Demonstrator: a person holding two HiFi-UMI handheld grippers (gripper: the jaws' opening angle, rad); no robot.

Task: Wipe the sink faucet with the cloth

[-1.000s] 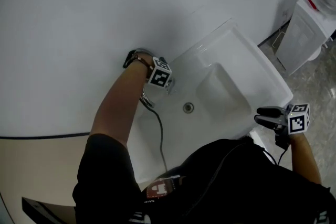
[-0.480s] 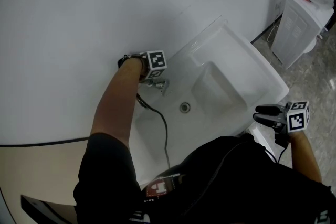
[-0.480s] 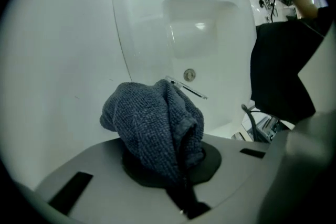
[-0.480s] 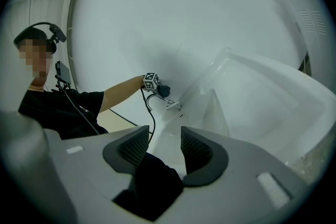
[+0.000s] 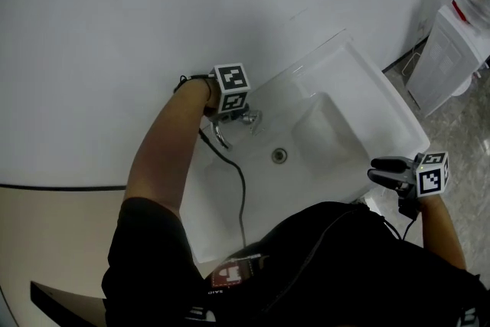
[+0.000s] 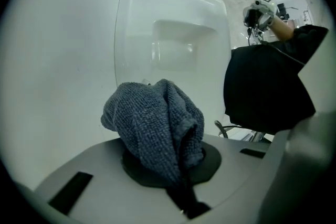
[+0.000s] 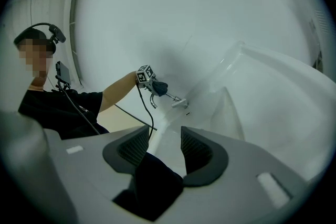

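Pinched nearly shut on the bunched grey cloth [image 6: 157,123] in the fingers of the left gripper [image 6: 174,171], wad foremost and just beside the faucet [image 7: 177,100], ready for rubbing it, with the right gripper [image 7: 164,145] fingers spread wide, empty, kept well clear off the sink [image 5: 383,99] rim.

Left gripper view: a bunched grey-blue terry cloth [image 6: 157,128] is clamped in the left gripper [image 6: 176,168] and drapes over the jaws, so we cannot see the pads. Whatever lies behind it at the near rim of the white ceramic sink [image 6: 173,8] is hidden.

Head view: the marker cube [image 5: 231,80] over the sink's back rim masks the cloth and part of the chrome faucet [image 5: 250,119]. Right of the sink, a white floor cabinet [image 5: 452,57] is cut off by the frame edge.
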